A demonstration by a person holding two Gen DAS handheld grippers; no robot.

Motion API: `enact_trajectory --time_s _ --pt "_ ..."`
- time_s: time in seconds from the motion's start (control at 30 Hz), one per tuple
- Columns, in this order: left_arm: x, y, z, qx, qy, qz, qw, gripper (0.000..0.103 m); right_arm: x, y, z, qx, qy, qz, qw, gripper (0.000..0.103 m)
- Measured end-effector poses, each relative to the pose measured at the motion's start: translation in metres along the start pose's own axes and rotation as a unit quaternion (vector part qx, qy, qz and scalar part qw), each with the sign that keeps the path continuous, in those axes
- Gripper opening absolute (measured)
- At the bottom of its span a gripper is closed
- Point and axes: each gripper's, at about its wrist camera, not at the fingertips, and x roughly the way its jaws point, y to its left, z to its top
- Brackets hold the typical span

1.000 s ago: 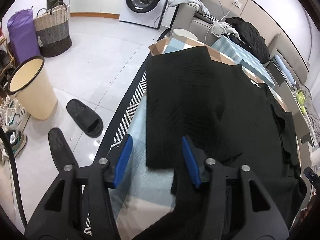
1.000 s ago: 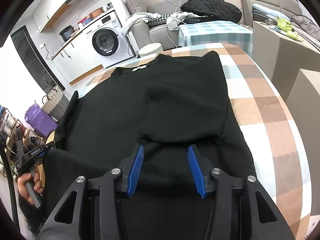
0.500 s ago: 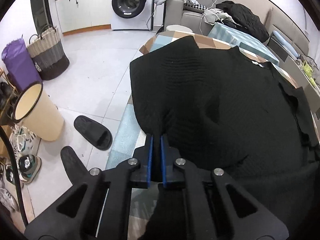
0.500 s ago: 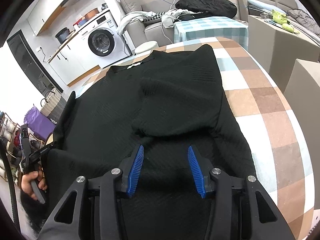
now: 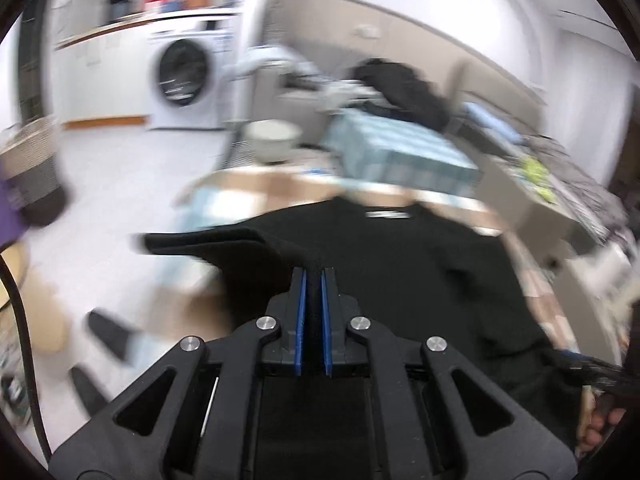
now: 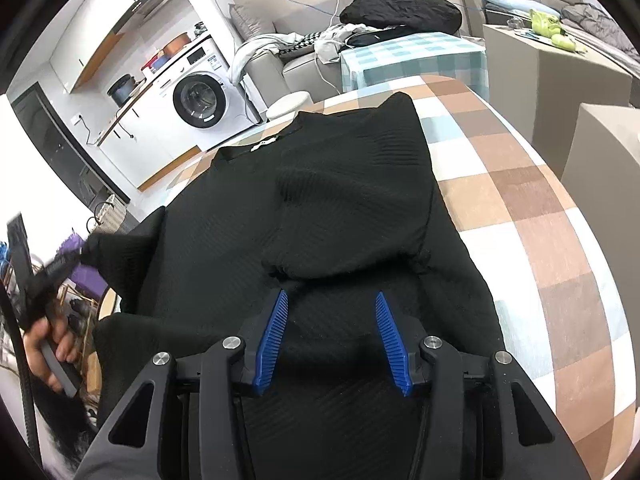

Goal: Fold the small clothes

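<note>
The right gripper [image 6: 330, 338] is held spread above the near hem of the black top [image 6: 320, 200], gripping nothing. The top's left edge is pinched and lifted by the left gripper [image 5: 313, 276]. The top is spread on the checked table [image 6: 540, 220], a washer [image 6: 200, 100] beyond

The left gripper [image 5: 313, 276] is clamped, its blue pads pressed together with a fold of black garment [image 6: 320, 208] pinched between them; in the right wrist view it sits at the far left, lifted clear, a hand [image 6: 48, 344] wrapped around its grip. The right gripper [image 6: 332, 300] points downward over the cloth; its jaws stand apart, gripping nothing.
</note>
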Motion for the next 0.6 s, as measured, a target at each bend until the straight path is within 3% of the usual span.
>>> enact_trajectory --time_s 0.07,0.1,0.13,0.17,0.2,0.6 --pt "0.008 -0.025 0.0 0.007 0.008 -0.06 0.9981 0.009 -0.001 -0.002 0.0 0.004 -0.001 -0.001 1.0 0.047" --pt "0.011 -0.034 -0.002 0.007 0.012 -0.093 0.9956 0.024 -0.001 -0.003 0.001 0.005 0.0 -0.002 1.0 0.047" --pt "0.013 -0.041 -0.004 0.009 0.019 -0.1 0.9948 0.036 -0.001 -0.005 0.002 0.008 0.001 -0.004 1.0 0.047" --pt "0.013 -0.046 -0.007 0.011 0.022 -0.095 0.9952 0.058 -0.001 -0.006 0.002 0.009 0.002 -0.006 1.0 0.047" --pt "0.009 -0.045 -0.011 0.009 0.012 -0.084 0.9964 0.066 -0.002 -0.008 0.002 0.011 0.003 -0.007 1.0 0.047" --pt "-0.042 0.043 -0.068 -0.03 0.026 0.034 0.9986 0.067 -0.003 -0.008 -0.008 0.002 0.01 -0.008 1.0 0.052"
